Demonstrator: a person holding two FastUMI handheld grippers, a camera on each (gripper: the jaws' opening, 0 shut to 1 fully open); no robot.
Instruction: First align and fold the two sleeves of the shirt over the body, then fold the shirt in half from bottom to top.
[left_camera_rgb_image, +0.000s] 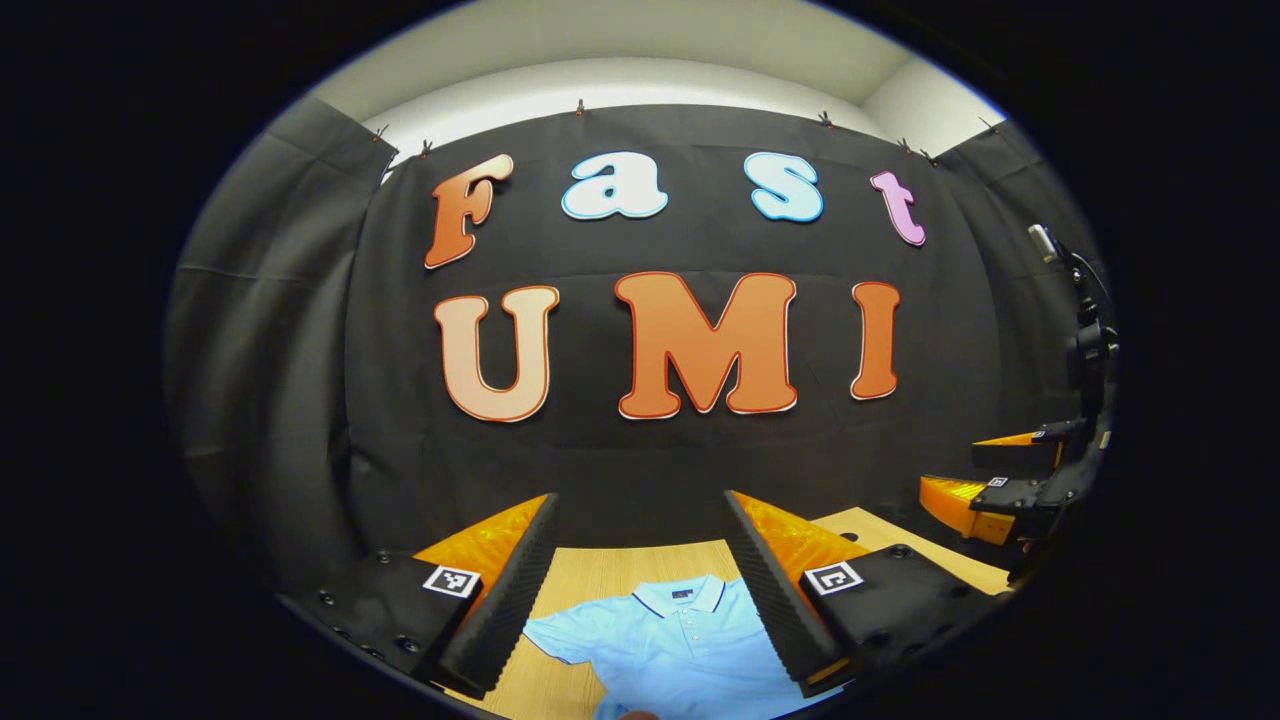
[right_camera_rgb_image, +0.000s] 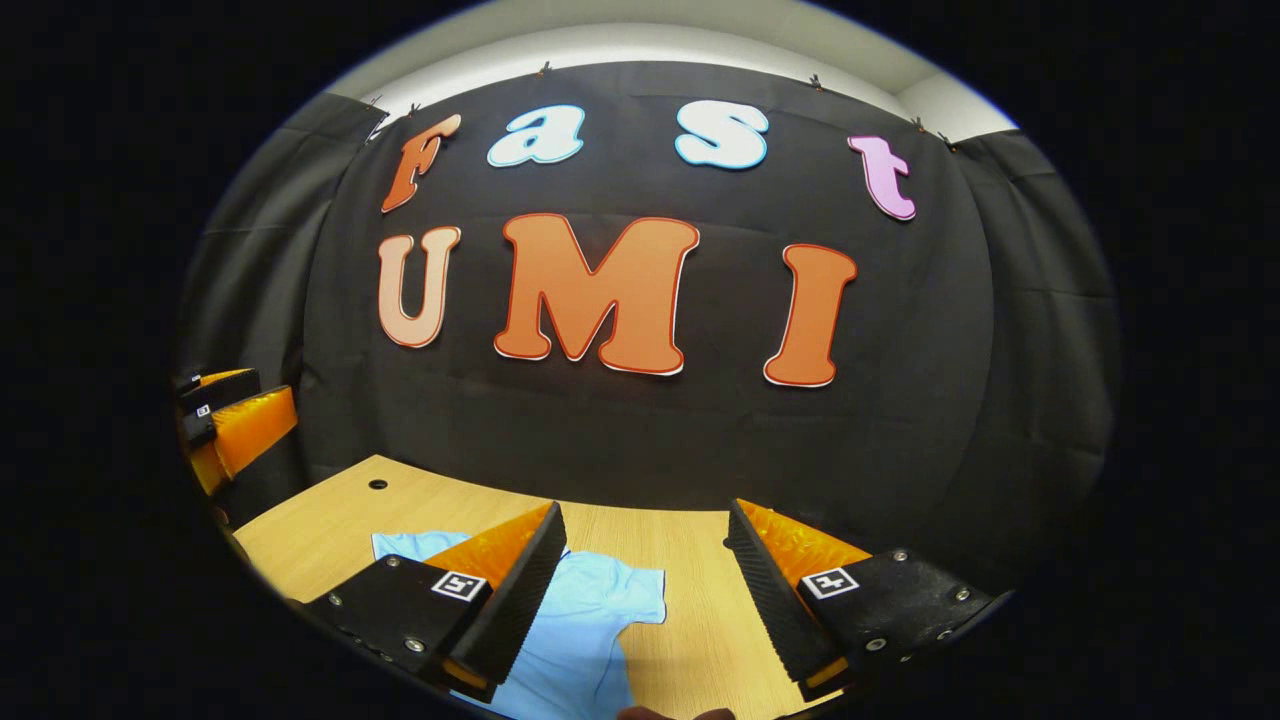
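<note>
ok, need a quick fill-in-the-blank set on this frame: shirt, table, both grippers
1. The shirt lying on the table is light ____.
2. Both the left gripper and the right gripper hover with jaws ____.
3. The shirt lies flat on a ____ table.
4. In the left gripper view, the shirt's ____ points toward the booth wall.

Missing words: blue; open; wooden; collar
</note>
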